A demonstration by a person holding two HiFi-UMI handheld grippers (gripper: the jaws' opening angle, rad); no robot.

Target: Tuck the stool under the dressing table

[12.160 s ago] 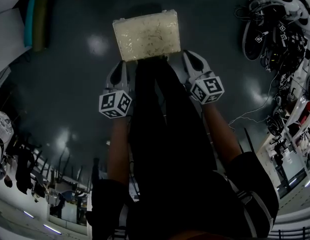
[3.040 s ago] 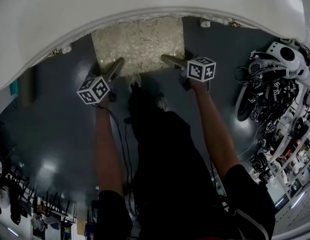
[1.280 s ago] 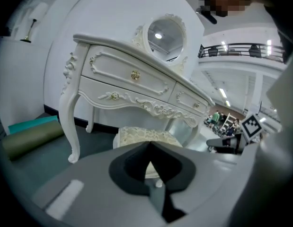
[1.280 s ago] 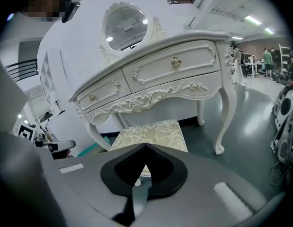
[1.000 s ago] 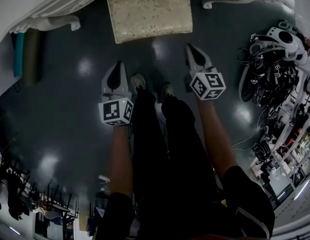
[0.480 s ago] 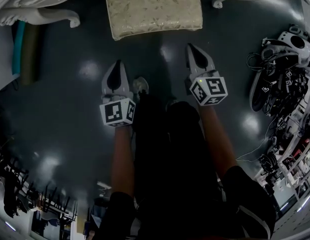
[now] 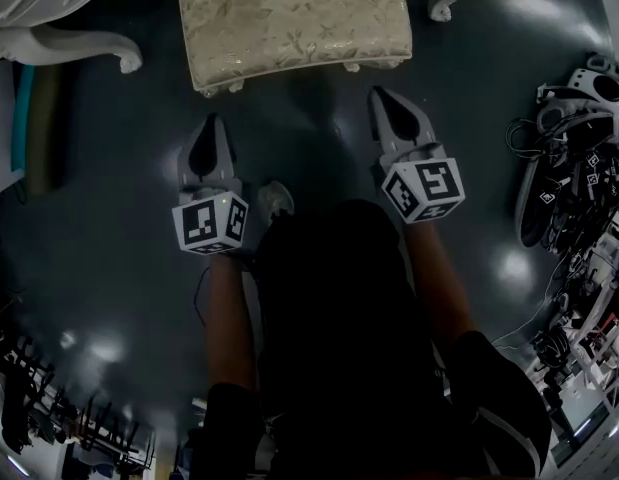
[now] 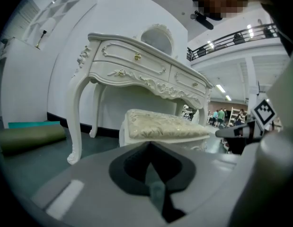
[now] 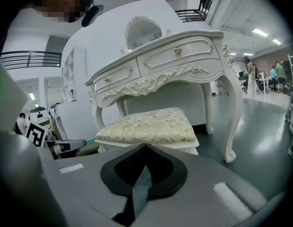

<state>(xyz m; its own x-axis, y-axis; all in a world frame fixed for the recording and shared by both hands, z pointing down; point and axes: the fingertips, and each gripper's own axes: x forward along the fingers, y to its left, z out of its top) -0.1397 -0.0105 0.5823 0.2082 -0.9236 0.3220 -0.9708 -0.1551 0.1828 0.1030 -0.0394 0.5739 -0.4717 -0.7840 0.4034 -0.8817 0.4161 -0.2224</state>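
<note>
- the stool (image 7: 289,18) looks like a stiff white frame under a soft padded cushion (image 9: 146,124). i judge it moderately heavy but easy to slide, since the dark floor (image 7: 119,218) is smooth and glossy.
- the best place to press is the hard white rail (image 9: 185,143) just under the cushion, one gripper towards each near corner. the padding would give way, and its woven fabric could snag or mark.
- an uneven push would probably swing the stool, and it could knock a carved table leg (image 7: 79,46).
- the seat is rectangular, covered in pale gold fabric with a leafy pattern. a scalloped white trim runs along its near edge, and its legs are short and white.
- it stands on the floor between the front legs of the dressing table (image 9: 174,56), in line with the opening under the drawers. its near edge faces the person. how far in it reaches, i cannot tell.
- the left gripper (image 7: 211,126) has its jaws pressed together with nothing between them. it hangs over bare floor, short of the stool's near-left corner and not touching it.
- the right gripper (image 7: 382,98) is likewise closed and empty. its tip is close to the stool's near-right corner but apart from it.
</note>
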